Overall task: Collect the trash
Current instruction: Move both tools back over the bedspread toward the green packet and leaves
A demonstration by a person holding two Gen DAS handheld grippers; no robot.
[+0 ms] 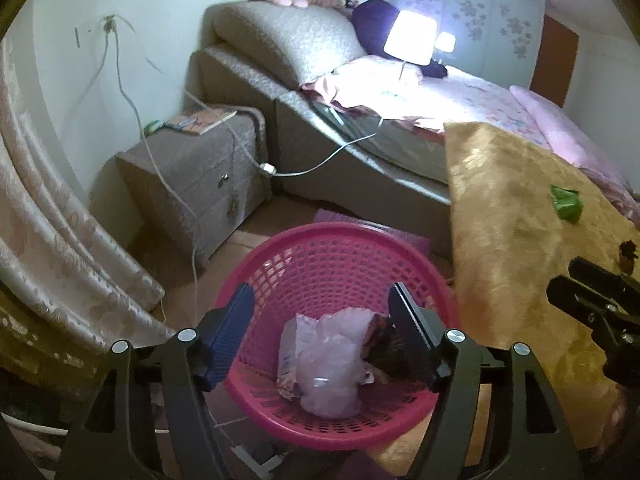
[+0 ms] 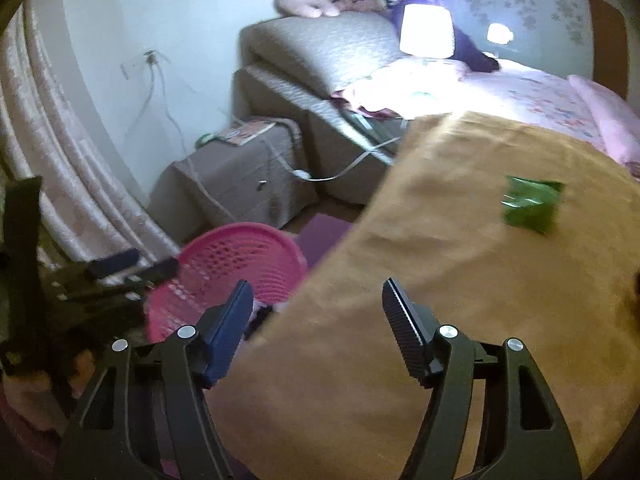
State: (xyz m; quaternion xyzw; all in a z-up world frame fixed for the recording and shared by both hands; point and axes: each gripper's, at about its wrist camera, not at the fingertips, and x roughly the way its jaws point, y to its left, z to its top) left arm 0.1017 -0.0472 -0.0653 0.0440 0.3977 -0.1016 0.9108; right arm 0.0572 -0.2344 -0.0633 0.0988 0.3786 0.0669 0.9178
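Two grippers in view, both w/ jaws apart & nothing between the pads. Left gripper (image 1: 322,316) hangs over pink basket (image 1: 276,252), which sits on the floor beside the bed; inside it a crumpled clear plastic bag (image 1: 330,364) plus a dark wrapper (image 1: 386,346). Right gripper (image 2: 318,312) is above the tan blanket (image 2: 420,240). Green wrapper (image 2: 530,204) lies on blanket, well apart from right gripper
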